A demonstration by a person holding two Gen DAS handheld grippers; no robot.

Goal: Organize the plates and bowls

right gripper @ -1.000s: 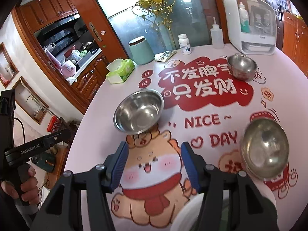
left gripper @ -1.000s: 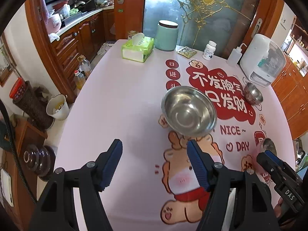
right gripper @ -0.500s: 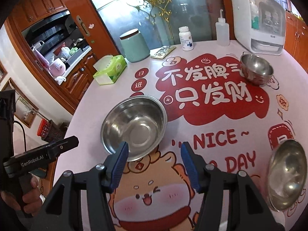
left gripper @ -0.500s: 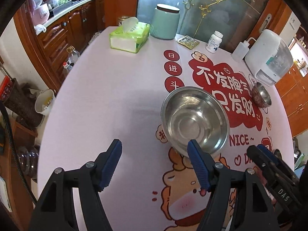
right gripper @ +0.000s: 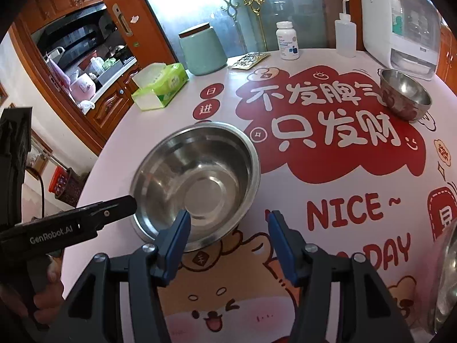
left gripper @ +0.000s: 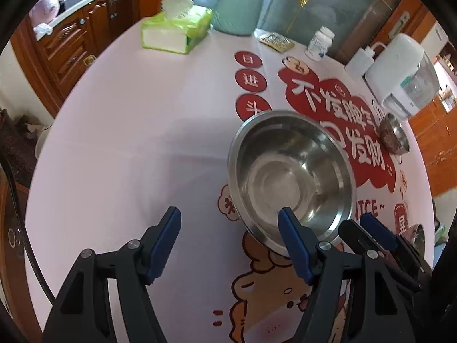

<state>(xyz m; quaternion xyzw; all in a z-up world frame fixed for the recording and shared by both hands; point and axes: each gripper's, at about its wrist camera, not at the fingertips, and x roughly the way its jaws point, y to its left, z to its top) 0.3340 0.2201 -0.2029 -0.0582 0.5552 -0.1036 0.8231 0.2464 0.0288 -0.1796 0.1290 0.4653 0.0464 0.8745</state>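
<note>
A large steel bowl (left gripper: 291, 183) (right gripper: 197, 183) stands upright and empty on the pink printed tablecloth (left gripper: 148, 131). My left gripper (left gripper: 228, 217) is open; its right finger hangs over the bowl's near rim and its left finger is outside, over bare cloth. My right gripper (right gripper: 228, 220) is open too, with its left finger over the bowl's near edge and its right finger outside. In the right wrist view the left gripper (right gripper: 130, 203) reaches the bowl's left rim. A small steel bowl (right gripper: 405, 94) (left gripper: 395, 138) sits far right. A third steel bowl (right gripper: 445, 280) shows at the right edge.
Along the table's far side stand a green tissue box (left gripper: 177, 28), a teal canister (left gripper: 237, 8), a blister pack (right gripper: 250, 60), a white pill bottle (right gripper: 287, 41), a squeeze bottle (right gripper: 345, 37) and a white appliance (right gripper: 400, 20). The round table's edge drops off at left toward wooden cabinets (left gripper: 74, 45).
Both grippers have come down and forward toward the large bowl, which now fills more of each view, so one finger of each now overlaps its rim. The jaw gaps look unchanged.
</note>
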